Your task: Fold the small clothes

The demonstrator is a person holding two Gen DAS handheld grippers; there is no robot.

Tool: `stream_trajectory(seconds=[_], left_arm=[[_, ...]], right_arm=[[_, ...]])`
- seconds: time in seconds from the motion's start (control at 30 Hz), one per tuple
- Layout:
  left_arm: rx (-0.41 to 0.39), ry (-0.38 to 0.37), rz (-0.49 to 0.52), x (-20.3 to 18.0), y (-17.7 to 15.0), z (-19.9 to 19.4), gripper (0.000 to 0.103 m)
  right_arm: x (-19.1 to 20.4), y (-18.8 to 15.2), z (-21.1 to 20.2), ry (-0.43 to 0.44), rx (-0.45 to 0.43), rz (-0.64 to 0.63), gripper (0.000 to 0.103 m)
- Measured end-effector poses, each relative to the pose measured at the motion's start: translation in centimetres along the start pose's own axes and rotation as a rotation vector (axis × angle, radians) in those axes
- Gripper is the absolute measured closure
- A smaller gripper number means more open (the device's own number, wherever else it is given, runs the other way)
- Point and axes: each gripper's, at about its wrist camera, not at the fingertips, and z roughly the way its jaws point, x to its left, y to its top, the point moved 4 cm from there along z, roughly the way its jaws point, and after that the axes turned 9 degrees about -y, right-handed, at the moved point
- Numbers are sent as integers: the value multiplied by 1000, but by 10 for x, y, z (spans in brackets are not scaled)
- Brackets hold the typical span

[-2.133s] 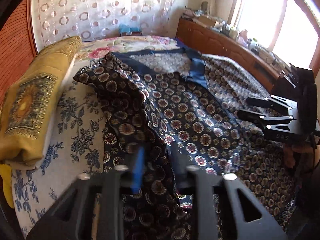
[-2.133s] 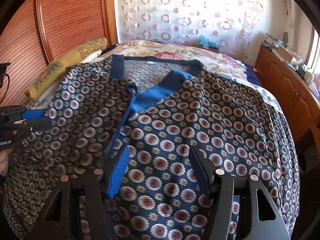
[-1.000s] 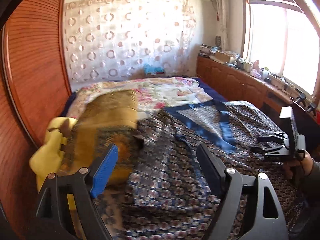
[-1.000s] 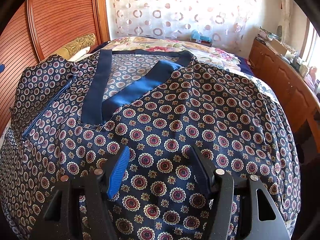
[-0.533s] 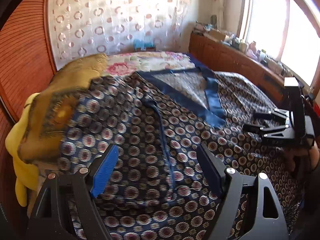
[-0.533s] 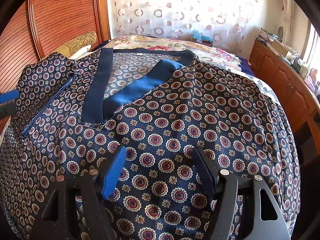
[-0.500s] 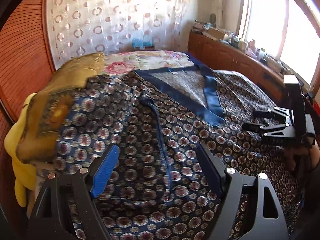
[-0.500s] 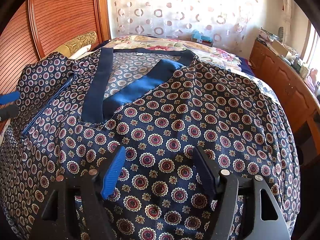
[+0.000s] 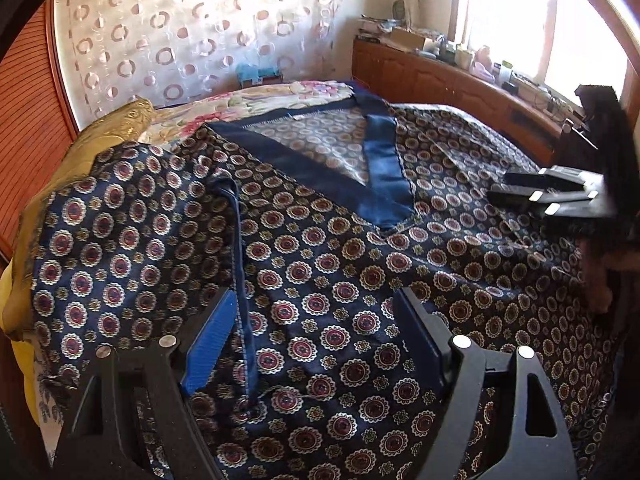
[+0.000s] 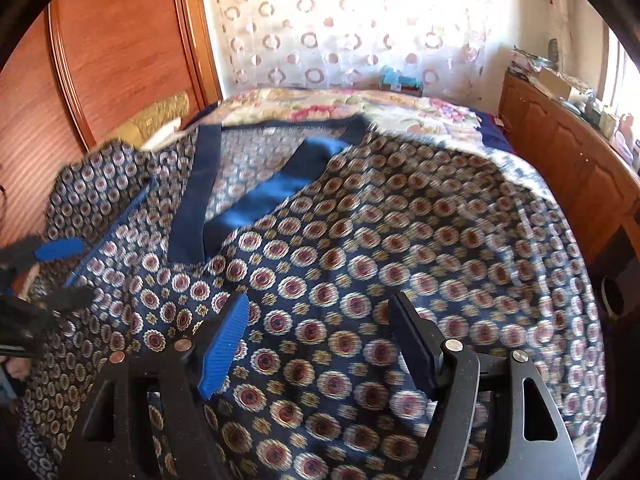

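Note:
A navy patterned garment (image 9: 360, 264) with a blue neck band (image 9: 384, 168) lies spread over the bed, its left sleeve folded in over the body (image 9: 132, 232). It also fills the right wrist view (image 10: 360, 264). My left gripper (image 9: 316, 340) is open and empty just above the garment's lower left part, beside a blue seam (image 9: 240, 264). My right gripper (image 10: 320, 340) is open and empty over the garment's lower middle. The right gripper also shows at the right edge of the left wrist view (image 9: 552, 192). The left gripper shows at the left edge of the right wrist view (image 10: 60, 272).
A yellow-gold folded blanket (image 9: 72, 160) lies along the bed's left side, by a wooden wardrobe (image 10: 100, 60). A floral bedspread (image 10: 340, 104) shows beyond the collar. A wooden cabinet with clutter (image 9: 460, 76) runs along the right under the window.
My left gripper let go of the fabric, swung up and came back low over the garment's left part. The left sleeve now lies folded inward. My right gripper shifted slightly, still open.

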Motion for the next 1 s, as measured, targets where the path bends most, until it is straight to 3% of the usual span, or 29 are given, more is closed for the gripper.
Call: stream_trajectory(seconds=[0.27, 0.4, 0.67, 1.0], left_arm=[[26, 6, 10, -3, -2, 11, 22], [52, 7, 11, -3, -3, 18, 22], [63, 5, 29, -6, -3, 22, 21], [67, 2, 35, -7, -4, 22, 18]], right_arm=[[-70, 15, -42, -45, -96, 80, 30], [-108, 12, -55, -77, -114, 122, 36], [-178, -19, -49, -119, -53, 218, 39], [-232, -50, -42, -144, 28, 288, 40]])
